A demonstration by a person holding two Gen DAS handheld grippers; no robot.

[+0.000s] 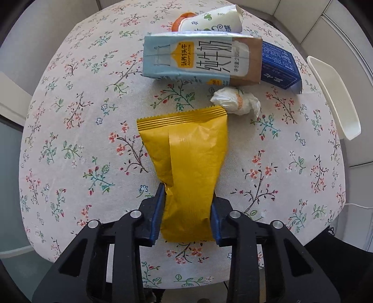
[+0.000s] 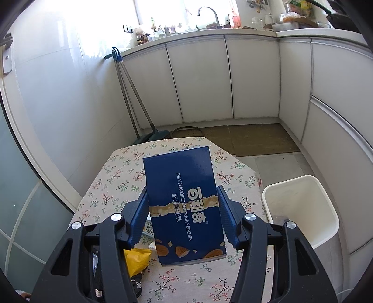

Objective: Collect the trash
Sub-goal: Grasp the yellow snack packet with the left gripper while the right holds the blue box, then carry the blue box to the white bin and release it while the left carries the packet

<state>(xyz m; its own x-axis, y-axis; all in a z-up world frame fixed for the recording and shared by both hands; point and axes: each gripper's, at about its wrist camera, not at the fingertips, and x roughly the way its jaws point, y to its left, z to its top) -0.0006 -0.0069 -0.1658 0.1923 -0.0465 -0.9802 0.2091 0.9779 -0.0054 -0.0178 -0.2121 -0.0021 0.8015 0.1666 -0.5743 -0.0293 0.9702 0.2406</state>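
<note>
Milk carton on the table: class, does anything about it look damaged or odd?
Yes. The milk carton lies on its side on the tablecloth, squashed, with dented edges and its brown end torn open. A paper cup lies tipped over just behind it.

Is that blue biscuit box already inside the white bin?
No, the blue biscuit box is held between the right gripper's fingers above the table, beside the white bin.

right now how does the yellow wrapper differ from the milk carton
The yellow wrapper is plain, soft and crinkled; the milk carton is a printed, stiff box. The wrapper sits pinched between the left tool fingers; the carton lies untouched farther off. Both rest on the floral tablecloth.
</note>
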